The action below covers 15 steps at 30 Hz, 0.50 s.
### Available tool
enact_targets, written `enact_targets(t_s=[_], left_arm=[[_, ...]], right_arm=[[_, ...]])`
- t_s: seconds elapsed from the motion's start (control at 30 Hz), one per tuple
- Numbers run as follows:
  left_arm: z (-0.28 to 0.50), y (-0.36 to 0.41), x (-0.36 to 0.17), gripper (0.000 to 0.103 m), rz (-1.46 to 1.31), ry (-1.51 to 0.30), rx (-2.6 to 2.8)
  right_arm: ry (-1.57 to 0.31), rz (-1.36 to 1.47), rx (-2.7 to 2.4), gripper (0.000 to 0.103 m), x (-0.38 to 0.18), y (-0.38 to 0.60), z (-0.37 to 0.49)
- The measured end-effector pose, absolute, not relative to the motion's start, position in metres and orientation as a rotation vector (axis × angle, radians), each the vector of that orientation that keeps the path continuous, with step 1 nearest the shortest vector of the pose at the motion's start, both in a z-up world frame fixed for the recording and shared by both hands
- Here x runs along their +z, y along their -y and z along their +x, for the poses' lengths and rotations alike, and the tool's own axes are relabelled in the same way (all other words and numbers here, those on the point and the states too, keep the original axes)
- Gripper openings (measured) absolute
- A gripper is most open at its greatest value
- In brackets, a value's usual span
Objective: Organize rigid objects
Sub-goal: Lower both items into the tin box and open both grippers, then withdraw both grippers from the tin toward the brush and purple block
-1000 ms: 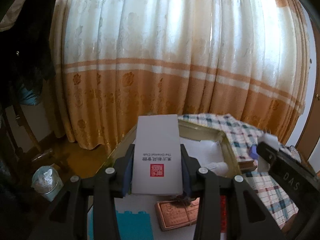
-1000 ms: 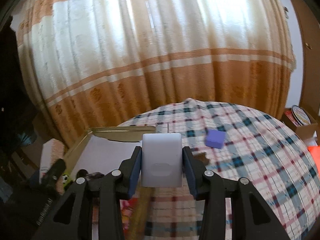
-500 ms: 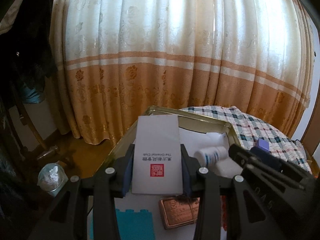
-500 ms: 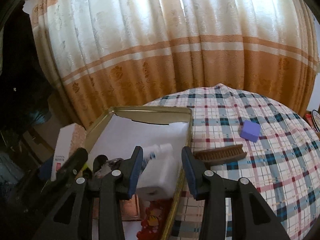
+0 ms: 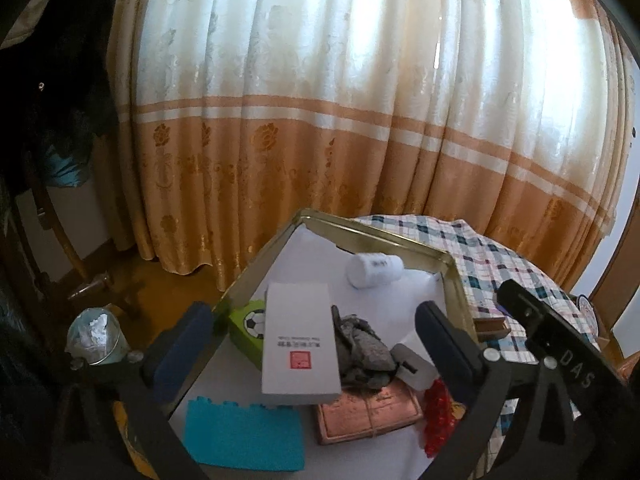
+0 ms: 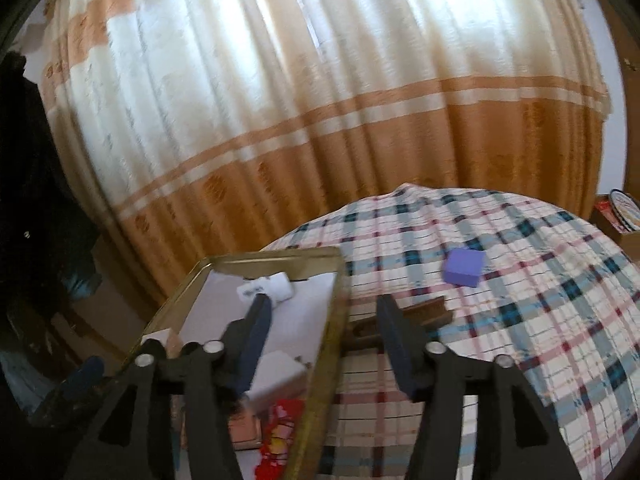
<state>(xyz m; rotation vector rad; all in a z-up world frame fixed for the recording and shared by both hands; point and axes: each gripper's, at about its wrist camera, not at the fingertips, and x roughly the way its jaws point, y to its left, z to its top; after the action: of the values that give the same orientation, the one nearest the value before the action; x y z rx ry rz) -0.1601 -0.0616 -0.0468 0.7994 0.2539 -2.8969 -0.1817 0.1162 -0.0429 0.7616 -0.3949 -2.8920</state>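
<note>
A white card box (image 5: 300, 344) lies flat in the gold tin tray (image 5: 384, 234), resting on other items. My left gripper (image 5: 312, 342) straddles it with the jaws opening wide; neither pad touches it. At the tray's far end a white bottle (image 5: 374, 270) lies on its side, also visible as the bottle (image 6: 266, 288) in the right wrist view. My right gripper (image 6: 326, 336) hovers over the tray's right rim (image 6: 336, 292), jaws opening, with nothing gripped. A purple block (image 6: 464, 268) and a wooden brush (image 6: 400, 316) lie on the plaid tablecloth.
The tray also holds a green football box (image 5: 248, 324), a teal foam piece (image 5: 244, 436), a copper tin (image 5: 368, 408), a grey lump (image 5: 360, 352) and a red item (image 5: 436, 416). Curtains hang close behind the table. A bin (image 5: 94, 336) stands on the floor to the left.
The left jaws sprang wide and the white box dropped flat into the tray. The right jaws let go of the white bottle, which now lies at the tray's far end.
</note>
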Motion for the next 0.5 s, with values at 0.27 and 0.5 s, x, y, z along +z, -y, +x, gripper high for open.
enact_targets(t_s=[0.27, 0.5], left_arm=[[-0.143, 0.047, -0.044, 0.102, 0.629, -0.161, -2.894], [-0.142, 0.048, -0.053, 0.102, 0.610, -0.179, -2.870]], right_arm=[[0.321, 0.682, -3.041, 0.060, -0.049, -0.125, -0.161], [0.310, 0.617, -3.115, 0.071, -0.048, -0.133, -0.148]])
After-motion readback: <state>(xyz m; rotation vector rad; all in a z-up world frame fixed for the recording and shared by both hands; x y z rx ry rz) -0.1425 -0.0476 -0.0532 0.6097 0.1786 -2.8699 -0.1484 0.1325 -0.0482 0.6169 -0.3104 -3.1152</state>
